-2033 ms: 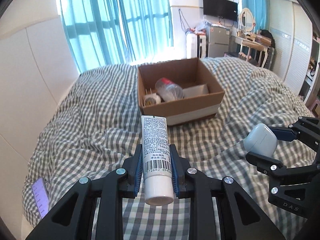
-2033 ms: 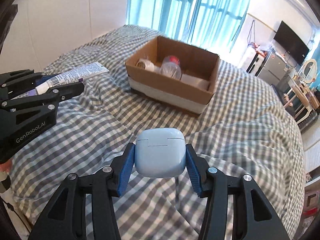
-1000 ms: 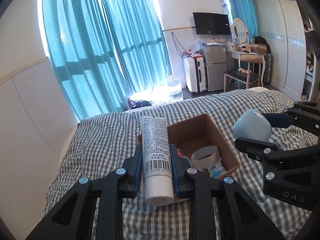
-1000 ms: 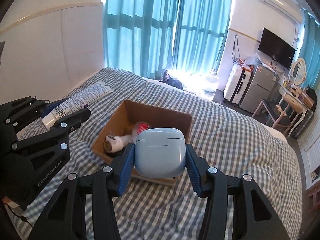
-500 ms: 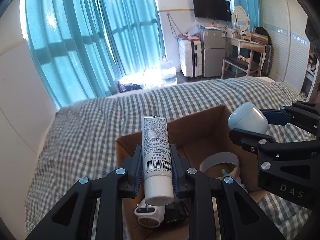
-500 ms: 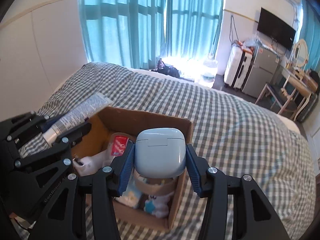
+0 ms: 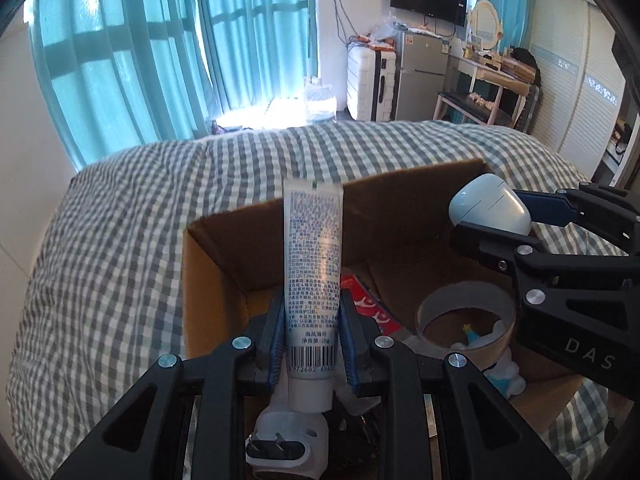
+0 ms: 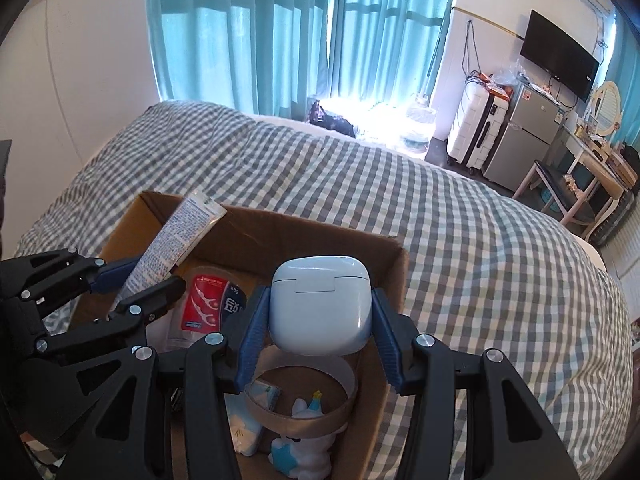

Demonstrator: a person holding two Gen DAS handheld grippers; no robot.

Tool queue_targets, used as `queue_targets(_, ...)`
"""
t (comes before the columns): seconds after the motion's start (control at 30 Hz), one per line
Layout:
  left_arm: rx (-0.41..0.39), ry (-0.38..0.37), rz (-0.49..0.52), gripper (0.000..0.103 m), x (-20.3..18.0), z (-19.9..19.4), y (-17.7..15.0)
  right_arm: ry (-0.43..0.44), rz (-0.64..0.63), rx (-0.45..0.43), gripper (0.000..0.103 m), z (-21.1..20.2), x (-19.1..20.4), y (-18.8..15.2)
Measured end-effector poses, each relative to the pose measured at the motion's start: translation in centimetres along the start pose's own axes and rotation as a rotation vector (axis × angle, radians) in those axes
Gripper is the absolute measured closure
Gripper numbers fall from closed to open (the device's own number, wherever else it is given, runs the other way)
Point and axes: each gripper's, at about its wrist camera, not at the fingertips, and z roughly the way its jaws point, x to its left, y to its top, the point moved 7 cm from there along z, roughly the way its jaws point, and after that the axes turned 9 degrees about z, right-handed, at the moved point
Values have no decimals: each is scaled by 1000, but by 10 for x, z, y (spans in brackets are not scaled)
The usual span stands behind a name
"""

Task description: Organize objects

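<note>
A white tube (image 7: 313, 264) is held clamped in the left gripper (image 7: 313, 344), cap toward the camera and long axis running up the middle of the frame, its crimped end reaching the far wall of the box (image 7: 404, 196). A pale blue case (image 8: 319, 304) is gripped across its width by the right gripper (image 8: 319, 332), at the centre of the right view. Both loads are seen directly above the open box on the checked bed (image 8: 480, 248), so the coming release is judged to turn on what lies underneath. Below the tube, at the bottom centre of the left view, a white plug (image 7: 286, 444) and a red packet (image 7: 370, 304) are seen. Below the case, a cardboard ring (image 8: 304, 400) stands around a small blue-and-white figure (image 8: 300, 446), with a tissue pack (image 8: 252, 420) just to its left. The grippers are close side by side; the left one appears at the left of the right view, so contact between them is judged possible.
</note>
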Motion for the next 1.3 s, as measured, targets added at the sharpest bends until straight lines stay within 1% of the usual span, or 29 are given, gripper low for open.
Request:
queue_targets(0.07, 20, -14, -8, 78, 0, 5, -5, -5, -7, 9, 54, 4, 3, -5)
queue_targets(0.3, 25, -44, -14, 78, 2, 3, -8, -12, -9, 30, 53, 9, 6, -14)
queue_targets(0.4, 23, -55, -19, 74, 2, 0, -9, -9, 8, 25, 53, 4, 5, -15)
queue_targets(0.47, 13, -56, -27, 65, 2, -5, -10, 4, 21, 9, 45, -4, 6, -13)
queue_targets(0.5, 1, -58, -29, 53, 2, -9, -9, 9, 25, -3, 35, -9, 6, -12)
queue_targets(0.53, -9, -61, -28, 42, 3, -12, -9, 18, 31, -21, 32, -15, 6, -10)
queue_targets(0.57, -25, -62, -23, 37, 4, -19, -8, 29, 39, -44, 32, -24, 6, -6)
queue_targets(0.6, -38, -57, -22, 28, 5, -25, -7, 34, 43, -54, 32, -30, 6, -4)
queue_targets(0.63, -45, -54, -24, 24, 6, -29, -5, 35, 48, -63, 30, -38, 5, -1)
queue_targets(0.67, -55, -46, -27, 23, 6, -37, -2, 32, 56, -75, 29, -46, 3, 3)
queue_targets(0.73, -69, -41, -29, 22, 7, -50, 4, 27, 71, -96, 23, -61, -1, 8)
queue_targets(0.8, -90, -29, -22, 18, 7, -70, 13, 25, 93, -122, 21, -81, -5, 14)
queue_targets(0.87, -125, -9, -13, 13, 5, -91, 22, 27, 106, -150, 19, -102, -5, 20)
queue_targets(0.93, -167, 15, -6, 10, 4, -115, 30, 22, 105, -178, 15, -123, -6, 25)
queue_targets(1.07, -226, 56, -9, 7, 5, -162, 42, -4, 88, -246, 13, -174, -4, 34)
queue_targets(1.2, -276, 75, -22, 5, 4, -207, 46, -9, 79, -302, 12, -220, -1, 33)
queue_targets(1.27, -307, 97, -19, 4, 1, -230, 48, -20, 72, -334, 11, -244, 2, 31)
queue_targets(1.3, -321, 109, -17, 4, 1, -241, 49, -28, 70, -354, 9, -257, 2, 29)
